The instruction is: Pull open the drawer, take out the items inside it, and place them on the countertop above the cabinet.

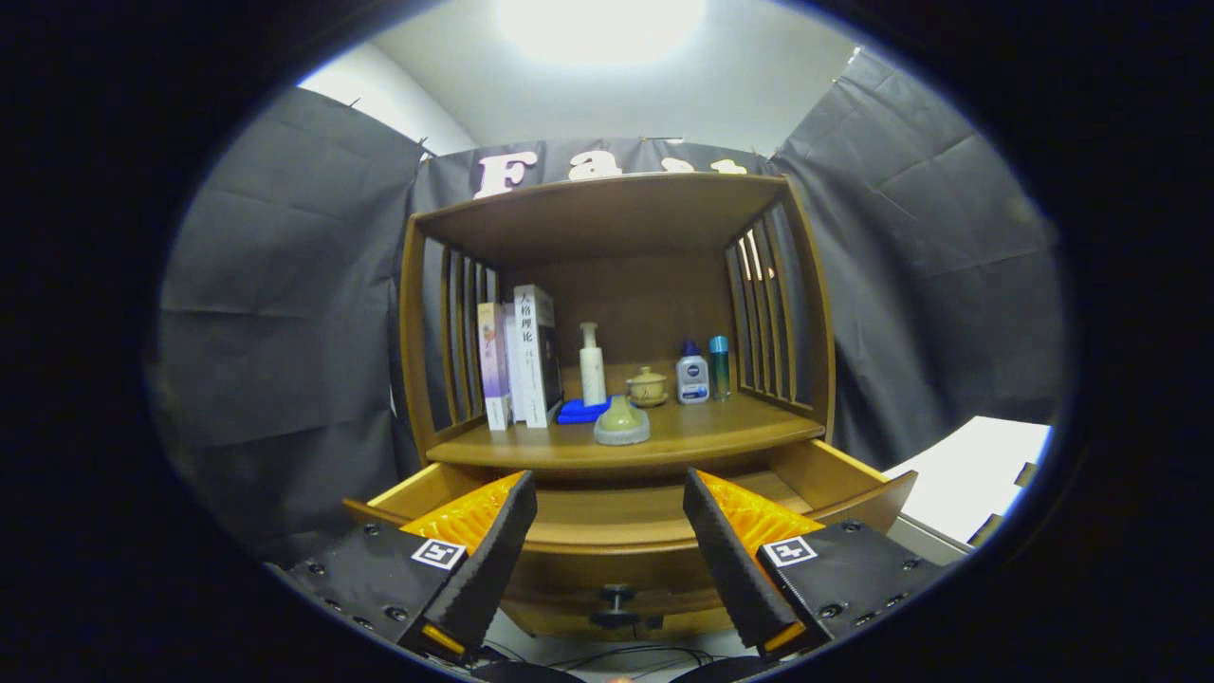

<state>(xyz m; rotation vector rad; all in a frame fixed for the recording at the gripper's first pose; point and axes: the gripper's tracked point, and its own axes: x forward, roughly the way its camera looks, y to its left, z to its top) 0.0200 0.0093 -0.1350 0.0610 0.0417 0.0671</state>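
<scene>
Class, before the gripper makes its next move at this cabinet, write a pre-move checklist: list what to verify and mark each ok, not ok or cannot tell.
1. Drawer pulled open: ok; it stands out from the cabinet, knob towards the gripper.
2. Gripper free: ok; fingers spread apart, nothing between them, the drawer front just ahead.
3. Items left inside the drawer: cannot tell; the visible drawer floor looks bare, but the fingers hide both sides.
4. Item on the countertop: ok; an olive bottle-shaped piece stands near the front edge, beside a blue cloth.
5. Room on the countertop: ok; bare wood to the right of that piece.
</scene>
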